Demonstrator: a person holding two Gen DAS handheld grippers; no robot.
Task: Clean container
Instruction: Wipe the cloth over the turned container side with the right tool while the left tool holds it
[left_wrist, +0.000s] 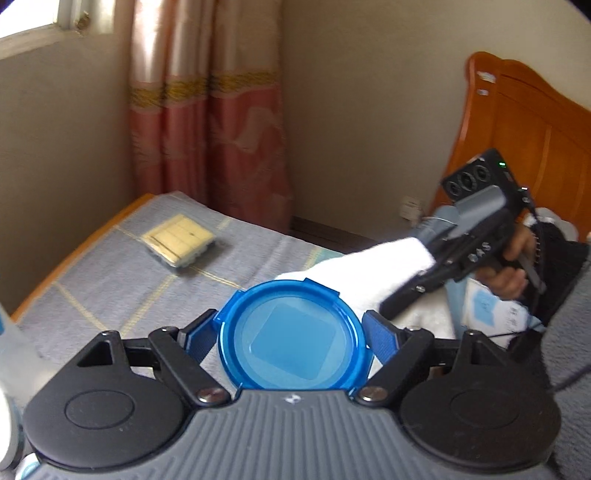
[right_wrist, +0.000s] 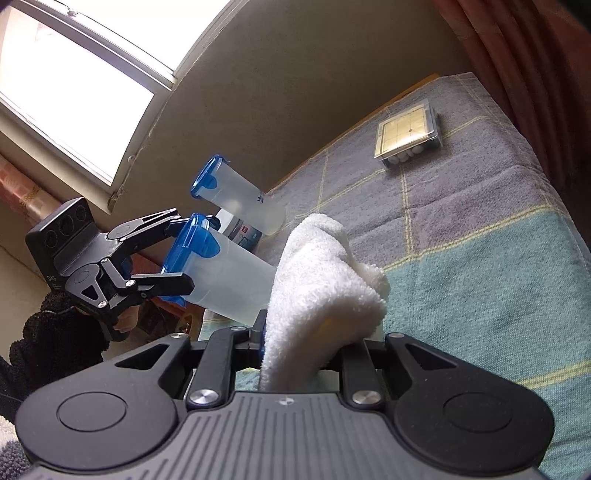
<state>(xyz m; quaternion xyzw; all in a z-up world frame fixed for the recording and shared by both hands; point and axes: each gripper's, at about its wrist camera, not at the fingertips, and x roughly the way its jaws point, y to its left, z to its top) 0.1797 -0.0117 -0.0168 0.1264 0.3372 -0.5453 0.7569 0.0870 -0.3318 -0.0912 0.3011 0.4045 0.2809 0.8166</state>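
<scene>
Left wrist view: left gripper (left_wrist: 293, 334) clamped on blue-lidded container (left_wrist: 293, 341), lid end toward camera; white towel (left_wrist: 364, 275) touching its far side, held by right gripper (left_wrist: 413, 284). Checkered box (left_wrist: 180, 240) on blanket (left_wrist: 110, 266).

Right wrist view: right gripper (right_wrist: 314, 341) clamped on towel (right_wrist: 321, 291); container (right_wrist: 225, 280) raised, tilted, towel against its base. 1 further container (right_wrist: 236, 197) behind.

The letters "DAS" stand in white on the side of the black left gripper (right_wrist: 173, 254) body, seen from the right wrist; the right gripper (left_wrist: 406, 291) bears small white characters too blurred to read; print on the bottle (right_wrist: 240, 230) label is illegible.
</scene>
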